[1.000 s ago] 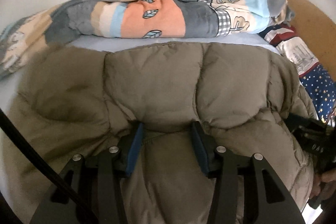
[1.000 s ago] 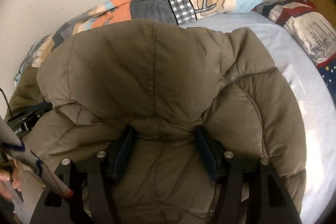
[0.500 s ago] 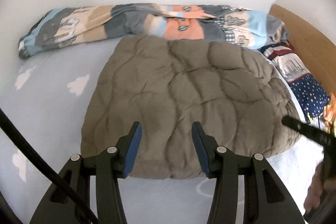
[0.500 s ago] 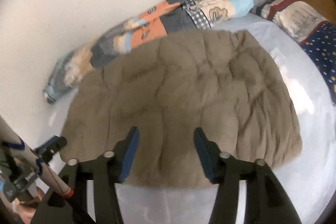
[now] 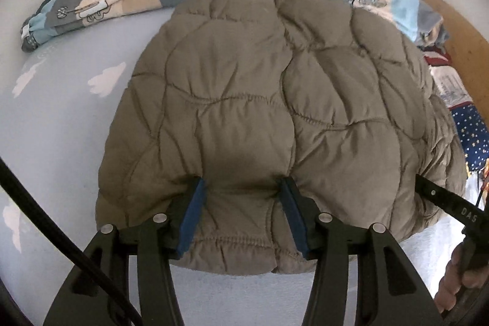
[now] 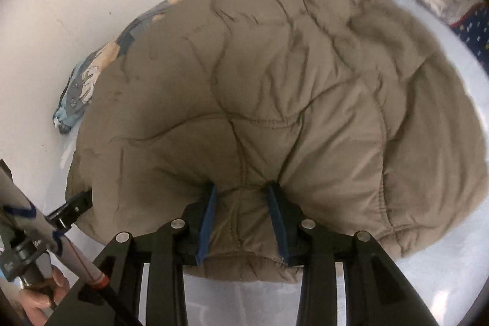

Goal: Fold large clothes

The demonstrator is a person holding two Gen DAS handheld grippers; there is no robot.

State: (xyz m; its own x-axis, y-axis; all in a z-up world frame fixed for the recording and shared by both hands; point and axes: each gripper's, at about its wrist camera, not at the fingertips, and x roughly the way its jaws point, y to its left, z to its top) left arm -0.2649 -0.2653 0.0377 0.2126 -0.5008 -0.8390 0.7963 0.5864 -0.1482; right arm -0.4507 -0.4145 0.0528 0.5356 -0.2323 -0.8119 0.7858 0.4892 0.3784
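Observation:
A large olive-brown quilted puffer jacket (image 5: 269,100) lies spread on the pale blue bed; it also fills the right wrist view (image 6: 275,100). My left gripper (image 5: 243,188) straddles the jacket's near hem left of centre, jaws wide apart with padded fabric bulging between the blue pads. My right gripper (image 6: 243,191) sits over the hem further right, jaws narrower, with a fold of fabric between them. Each gripper shows at the edge of the other's view: the right one (image 5: 440,197) and the left one (image 6: 73,206).
A rolled patchwork blanket (image 5: 101,2) lies along the white wall behind the jacket. Patterned pillows (image 5: 467,124) and a wooden headboard (image 5: 452,29) are at the right. Bare cloud-print sheet (image 5: 61,112) lies left of the jacket.
Both grippers pulled back from the jacket half a second ago, then came forward again. They now sit on the near hem with fabric between the jaws, and the right jaws are narrower.

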